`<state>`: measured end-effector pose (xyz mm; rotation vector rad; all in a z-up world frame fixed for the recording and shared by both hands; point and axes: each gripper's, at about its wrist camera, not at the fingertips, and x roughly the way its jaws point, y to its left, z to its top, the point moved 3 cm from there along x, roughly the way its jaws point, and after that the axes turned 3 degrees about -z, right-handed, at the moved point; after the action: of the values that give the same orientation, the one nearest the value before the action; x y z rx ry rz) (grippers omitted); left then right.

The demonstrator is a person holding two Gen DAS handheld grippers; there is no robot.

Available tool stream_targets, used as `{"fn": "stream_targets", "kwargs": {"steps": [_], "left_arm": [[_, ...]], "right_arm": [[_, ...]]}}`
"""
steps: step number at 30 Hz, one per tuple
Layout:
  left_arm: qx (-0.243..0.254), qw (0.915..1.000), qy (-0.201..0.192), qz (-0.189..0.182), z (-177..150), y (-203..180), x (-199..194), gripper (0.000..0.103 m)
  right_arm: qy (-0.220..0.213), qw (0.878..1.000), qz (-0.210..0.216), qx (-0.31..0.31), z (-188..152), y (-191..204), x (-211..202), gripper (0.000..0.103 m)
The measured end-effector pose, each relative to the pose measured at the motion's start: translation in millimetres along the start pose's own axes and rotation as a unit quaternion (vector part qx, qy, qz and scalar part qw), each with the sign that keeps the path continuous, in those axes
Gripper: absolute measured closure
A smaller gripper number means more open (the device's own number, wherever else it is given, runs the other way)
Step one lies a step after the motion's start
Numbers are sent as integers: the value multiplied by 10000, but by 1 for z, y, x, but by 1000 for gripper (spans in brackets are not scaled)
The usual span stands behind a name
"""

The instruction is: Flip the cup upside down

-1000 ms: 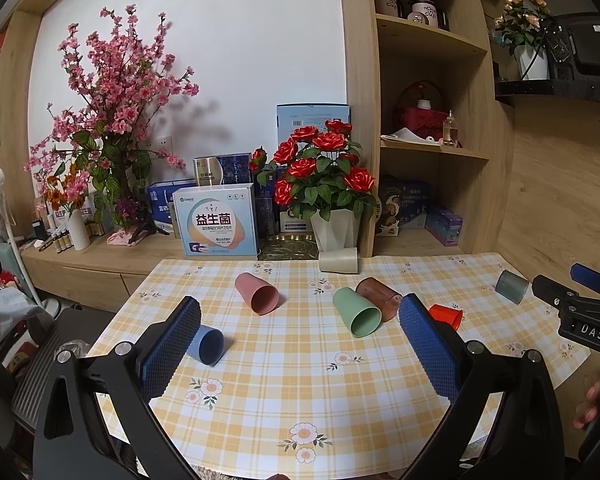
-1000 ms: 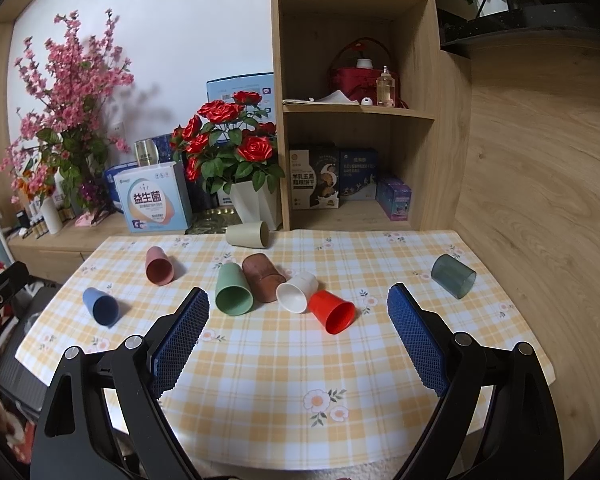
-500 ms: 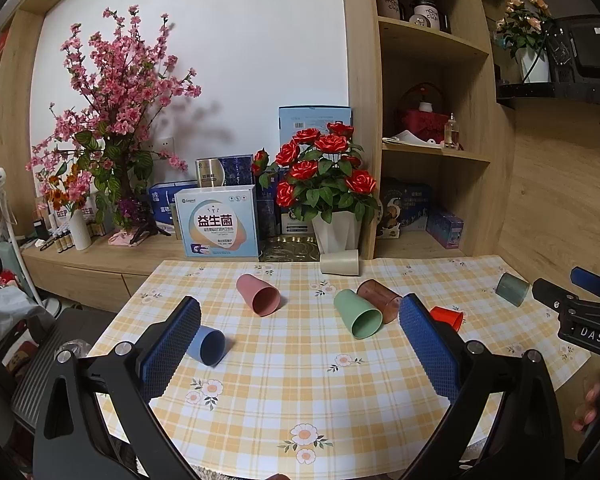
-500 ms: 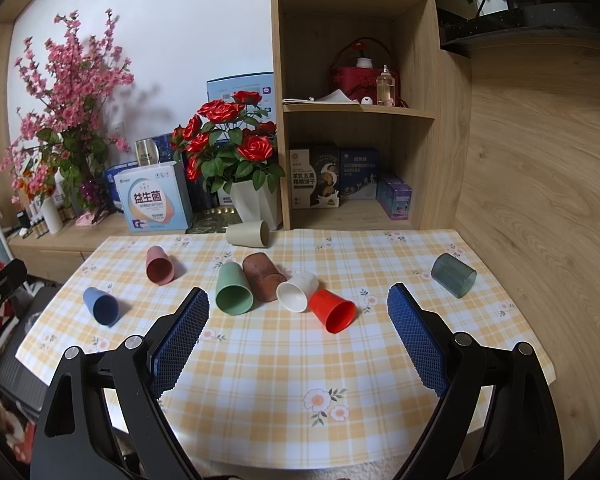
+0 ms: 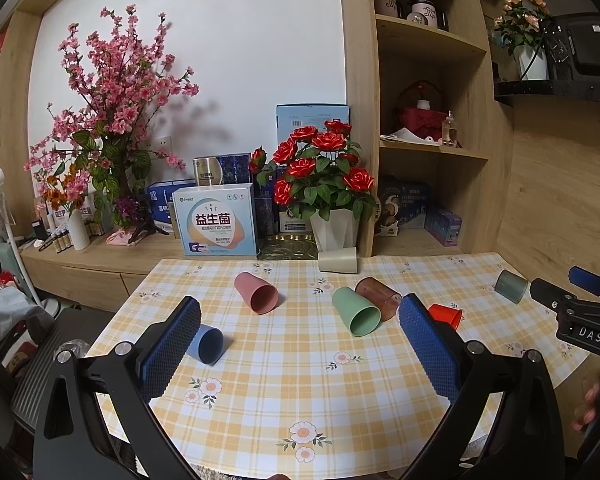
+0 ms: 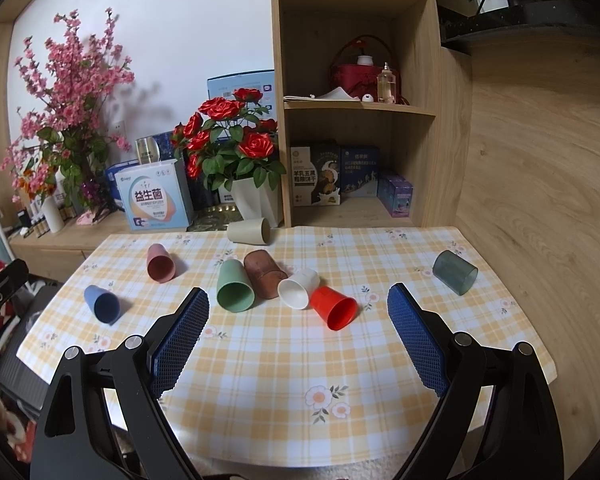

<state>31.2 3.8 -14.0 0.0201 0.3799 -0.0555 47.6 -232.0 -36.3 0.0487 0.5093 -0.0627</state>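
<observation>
Several cups lie on their sides on the yellow checked tablecloth (image 6: 284,356): blue (image 6: 102,304), pink (image 6: 161,263), green (image 6: 234,286), brown (image 6: 263,274), white (image 6: 299,288), red (image 6: 334,307), beige (image 6: 248,231) and grey-green (image 6: 455,272). My right gripper (image 6: 298,306) is open and empty, held back over the table's near edge. My left gripper (image 5: 298,312) is open and empty, near the front left; the blue cup (image 5: 206,343) lies just beyond its left finger (image 5: 168,346). The pink (image 5: 256,293), green (image 5: 356,311) and brown (image 5: 378,298) cups lie farther off.
A white pot of red roses (image 6: 256,200) and a printed box (image 6: 156,198) stand on the sideboard behind the table. A wooden shelf unit (image 6: 356,100) rises at the back right. The wood wall (image 6: 540,200) bounds the right side. The right gripper's body shows in the left wrist view (image 5: 580,312).
Nothing has moved on the table. Both grippers stay open and nearly still; the left view has drifted very slightly.
</observation>
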Motion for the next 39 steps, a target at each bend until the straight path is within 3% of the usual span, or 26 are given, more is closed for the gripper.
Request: {"fn": "stream_targets", "kwargs": {"steps": [22,28,34,39], "left_arm": [[-36,9999,137,-35,-3,2,4,6],[-116,9985,361,-404,-4,5,19,6],[83,9978,416,-516,2,6,54,6],[106,9973,474,-548,5,7,97,6]], "right_arm": [[66,10000,17,32,-12,4,2,15],[-42,9999,122,34,-9,0,2,15],[-67,9978,477,-448,6,-34,33,15],[654,9964,10,-532,14,-109,110,15]]}}
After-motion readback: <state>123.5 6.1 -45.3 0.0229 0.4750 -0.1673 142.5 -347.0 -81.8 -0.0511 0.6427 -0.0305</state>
